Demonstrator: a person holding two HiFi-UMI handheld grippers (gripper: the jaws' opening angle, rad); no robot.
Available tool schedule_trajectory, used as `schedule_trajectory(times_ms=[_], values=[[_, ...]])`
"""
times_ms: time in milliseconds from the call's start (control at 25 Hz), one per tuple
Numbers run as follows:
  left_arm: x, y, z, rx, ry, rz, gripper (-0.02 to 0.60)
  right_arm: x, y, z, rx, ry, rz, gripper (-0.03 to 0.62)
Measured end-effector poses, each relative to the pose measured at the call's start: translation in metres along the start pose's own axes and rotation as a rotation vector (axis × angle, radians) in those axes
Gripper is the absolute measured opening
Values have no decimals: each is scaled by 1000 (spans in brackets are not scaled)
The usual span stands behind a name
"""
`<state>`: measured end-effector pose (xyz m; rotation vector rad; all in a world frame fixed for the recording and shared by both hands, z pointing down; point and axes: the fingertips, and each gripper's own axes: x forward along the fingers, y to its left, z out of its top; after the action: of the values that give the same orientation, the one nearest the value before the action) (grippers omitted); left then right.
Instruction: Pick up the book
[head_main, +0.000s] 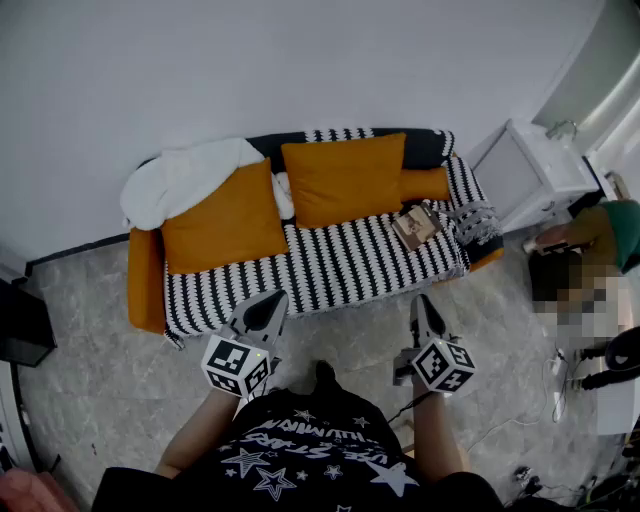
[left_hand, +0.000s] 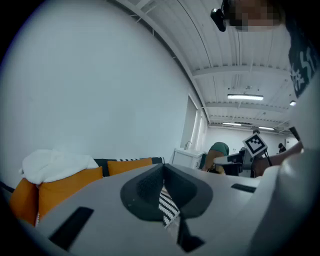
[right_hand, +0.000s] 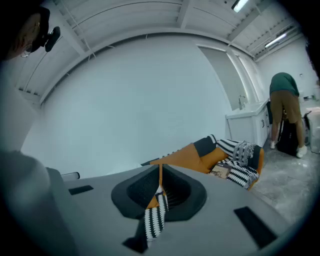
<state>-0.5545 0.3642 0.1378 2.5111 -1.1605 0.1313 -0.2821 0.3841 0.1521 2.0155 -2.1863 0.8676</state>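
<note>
Both tongs are clenched and empty. The left tongs (head_main: 265, 310) and the right tongs (head_main: 425, 305) hang over the floor (head_main: 100, 380) in front of the sofa (head_main: 330, 265), well short of anything. The book (head_main: 415, 226) lies flat on the striped seat at the sofa's right end. That puts it at about 12 o'clock from the right tongs and at 4 o'clock of the big orange cushion (head_main: 343, 178). A rumpled patterned throw (head_main: 480, 215) sits just at its 3 o'clock. In the right gripper view the book (right_hand: 220, 171) shows at about 2 o'clock of the closed jaws, so I'm not lined up on it.

As I judge it, the step in hand is the approach — nothing is grasped yet. The right tongs are the natural choice (the left would have to cross over). I'd move closer, swing the right tongs until the book sits dead ahead, and release them wide before reaching. The seat looks soft, so a flat book will likely sink under pressure. I'd come in low at an edge and slip one jaw beneath the cover — not pinch down from above. I'd also keep clear of the throw so its fabric isn't caught.
</note>
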Motion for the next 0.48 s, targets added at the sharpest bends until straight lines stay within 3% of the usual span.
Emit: schedule_trajectory(times_ms=[480], values=[[-4,20,4,-7,0,98,8,16,6,-4,-4,18,32,35]])
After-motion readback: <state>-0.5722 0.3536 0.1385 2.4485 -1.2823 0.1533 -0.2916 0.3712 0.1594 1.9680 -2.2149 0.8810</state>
